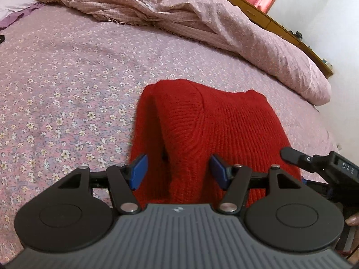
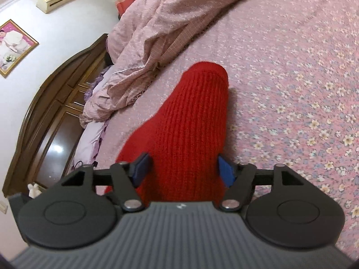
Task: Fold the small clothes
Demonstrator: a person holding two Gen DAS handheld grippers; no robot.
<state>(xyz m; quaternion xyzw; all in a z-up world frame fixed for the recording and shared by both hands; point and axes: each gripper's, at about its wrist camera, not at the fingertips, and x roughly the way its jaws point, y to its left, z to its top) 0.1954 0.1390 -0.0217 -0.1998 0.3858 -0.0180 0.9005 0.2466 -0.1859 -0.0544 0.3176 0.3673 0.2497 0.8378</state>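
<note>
Red knit garment mid-frame on floral bedsheet; left gripper and right gripper both spread wide, fabric between pads, nothing clamped.

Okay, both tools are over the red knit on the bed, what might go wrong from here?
1. The red knit is bulky and bunched between the left tool, whose jaws stand open, so a pinch may catch only one layer.
2. The right tool sits wide around a thick roll; it may slip out.
3. The rumpled quilt lies close, so the fold could drag into it.
</note>
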